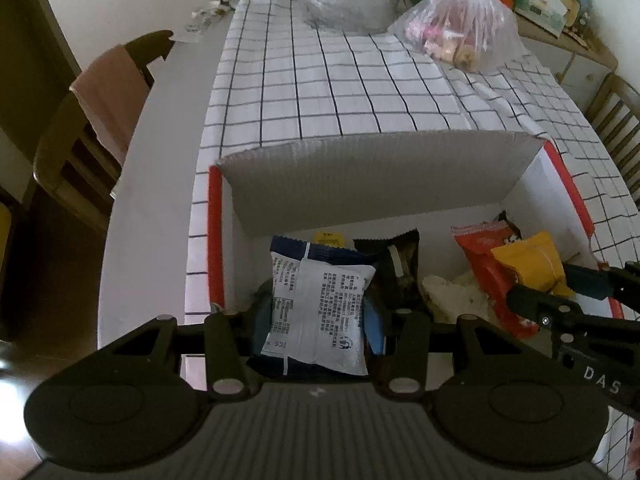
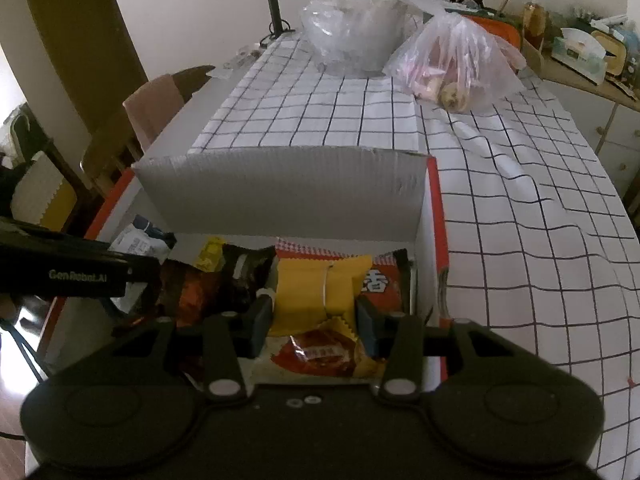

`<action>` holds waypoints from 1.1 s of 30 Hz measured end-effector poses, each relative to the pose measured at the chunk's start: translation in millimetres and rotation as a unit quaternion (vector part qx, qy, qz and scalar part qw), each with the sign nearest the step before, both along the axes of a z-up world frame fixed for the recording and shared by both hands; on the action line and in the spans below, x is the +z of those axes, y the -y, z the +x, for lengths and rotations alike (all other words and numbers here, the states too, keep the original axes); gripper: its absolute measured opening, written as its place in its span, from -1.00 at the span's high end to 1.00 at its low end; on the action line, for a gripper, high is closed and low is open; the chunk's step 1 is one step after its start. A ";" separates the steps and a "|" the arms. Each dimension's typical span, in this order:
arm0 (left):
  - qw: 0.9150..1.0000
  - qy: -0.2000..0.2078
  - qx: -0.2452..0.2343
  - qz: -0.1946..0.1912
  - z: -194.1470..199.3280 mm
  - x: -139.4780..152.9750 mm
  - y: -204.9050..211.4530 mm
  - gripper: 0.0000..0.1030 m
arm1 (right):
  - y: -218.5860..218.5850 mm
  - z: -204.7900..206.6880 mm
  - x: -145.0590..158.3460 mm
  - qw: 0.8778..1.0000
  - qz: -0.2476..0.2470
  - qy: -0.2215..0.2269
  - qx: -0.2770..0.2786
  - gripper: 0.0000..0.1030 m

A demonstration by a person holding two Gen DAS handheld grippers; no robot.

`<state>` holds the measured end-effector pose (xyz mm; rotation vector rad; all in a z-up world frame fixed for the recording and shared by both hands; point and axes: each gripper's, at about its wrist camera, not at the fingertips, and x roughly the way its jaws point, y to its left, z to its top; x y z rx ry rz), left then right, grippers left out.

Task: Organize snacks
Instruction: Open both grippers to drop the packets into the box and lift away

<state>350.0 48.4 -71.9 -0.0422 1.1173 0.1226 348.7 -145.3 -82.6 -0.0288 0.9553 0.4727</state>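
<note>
Holding one packet each inside the box [image 1: 400,168]: left gripper [image 1: 316,312] clamped on the blue-and-white packet [image 1: 320,304], right gripper [image 2: 316,320] clamped on the yellow packet [image 2: 316,288], probably for sorting; other snacks lie beside both

Both views are dim and soft, lit by flat daylight that leaves the white black-checked tablecloth [image 1: 360,92] greyish. Fisheye distortion bends the grid lines and darkens the corners. The clear crinkled plastic bags [image 2: 452,60] catch mild glare. The near black gripper bodies sit underexposed, with slight blur.
</note>
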 end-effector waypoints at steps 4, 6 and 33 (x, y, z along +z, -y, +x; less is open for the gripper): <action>1.000 -0.006 0.001 0.000 0.9 -5.7 0.9 0.09 | 1.1 3.5 -4.2 1.000 -0.001 -0.003 -0.001 0.10; 1.000 -0.005 0.000 0.000 1.3 -5.9 0.6 0.09 | 1.8 4.0 -4.6 1.000 0.002 -0.004 -0.004 0.10; 0.994 0.103 -0.038 -0.027 -93.7 57.9 6.5 -0.38 | 16.7 -76.5 47.2 0.998 0.040 0.054 0.002 -0.62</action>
